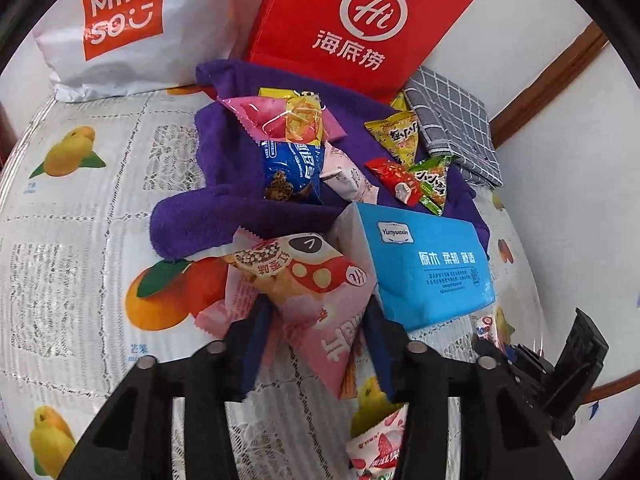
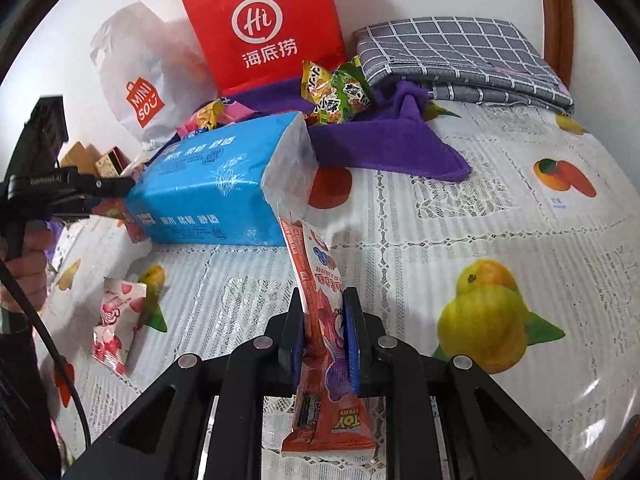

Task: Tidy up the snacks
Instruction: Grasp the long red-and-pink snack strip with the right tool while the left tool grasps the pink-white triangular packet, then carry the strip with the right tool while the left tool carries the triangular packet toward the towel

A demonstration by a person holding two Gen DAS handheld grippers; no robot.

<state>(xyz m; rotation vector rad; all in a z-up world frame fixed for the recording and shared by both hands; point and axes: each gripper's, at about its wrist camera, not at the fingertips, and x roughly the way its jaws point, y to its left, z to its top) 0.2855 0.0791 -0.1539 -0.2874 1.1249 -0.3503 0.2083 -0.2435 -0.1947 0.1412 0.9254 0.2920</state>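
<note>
A pink snack pack (image 1: 320,312) sits between the left jaws; a red snack pack (image 2: 320,320) stands clamped in the right.

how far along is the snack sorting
Early on. Nothing looks sorted yet: a heap of snacks lies on the purple towel. In hand: left gripper holds a pink packet, right gripper holds a red packet. A strawberry packet lies loose.

Red paper bag (image 1: 360,24) cut off at the top edge; strawberry packet (image 1: 376,448) half hidden behind the left tool (image 1: 316,344).
</note>
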